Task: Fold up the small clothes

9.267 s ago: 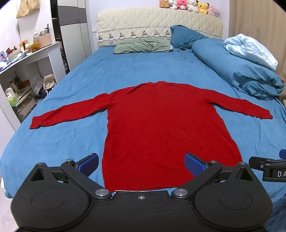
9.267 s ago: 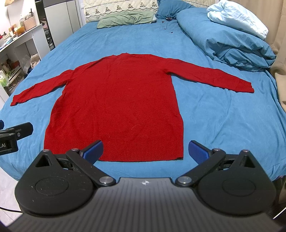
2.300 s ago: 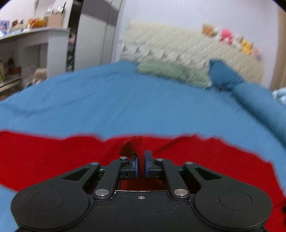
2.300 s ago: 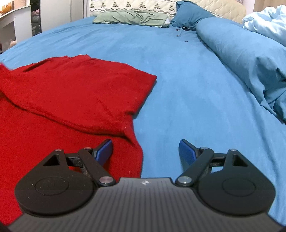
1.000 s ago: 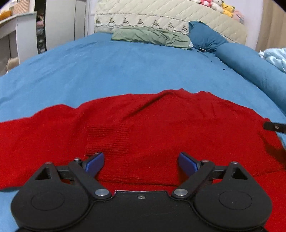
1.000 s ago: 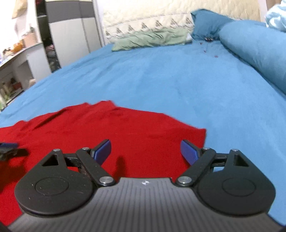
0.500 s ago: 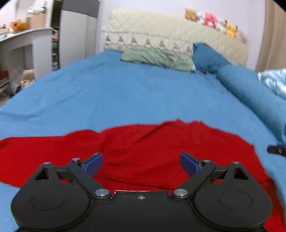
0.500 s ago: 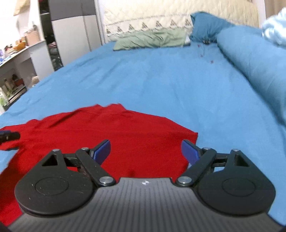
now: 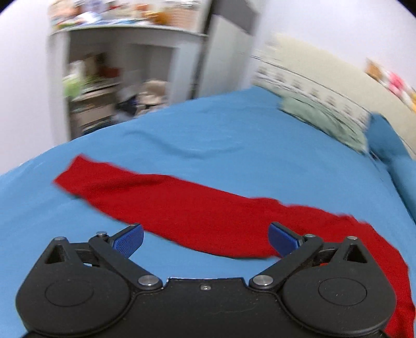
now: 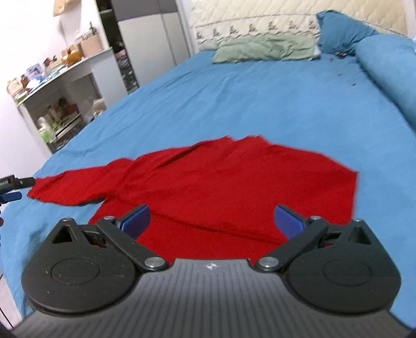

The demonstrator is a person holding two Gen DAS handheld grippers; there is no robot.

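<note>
A red knit sweater [image 10: 234,182] lies on the blue bed sheet [image 10: 260,98], its body folded over on itself. Its left sleeve [image 9: 161,195] stretches out flat toward the left bed edge. My left gripper [image 9: 205,238] is open and empty, just above the sleeve near the body. It also shows at the left edge of the right wrist view [image 10: 10,187], by the sleeve's cuff. My right gripper [image 10: 212,219] is open and empty over the near part of the folded body.
A green pillow [image 10: 265,48] and a blue pillow [image 10: 340,31] lie at the quilted headboard [image 10: 260,20]. A rolled blue duvet [image 10: 390,67] runs along the right side. White shelves [image 10: 59,88] with clutter stand left of the bed.
My left gripper has swung left, from facing the folded body to facing the outstretched left sleeve. My right gripper has turned slightly left and pulled back. Both stay open.
</note>
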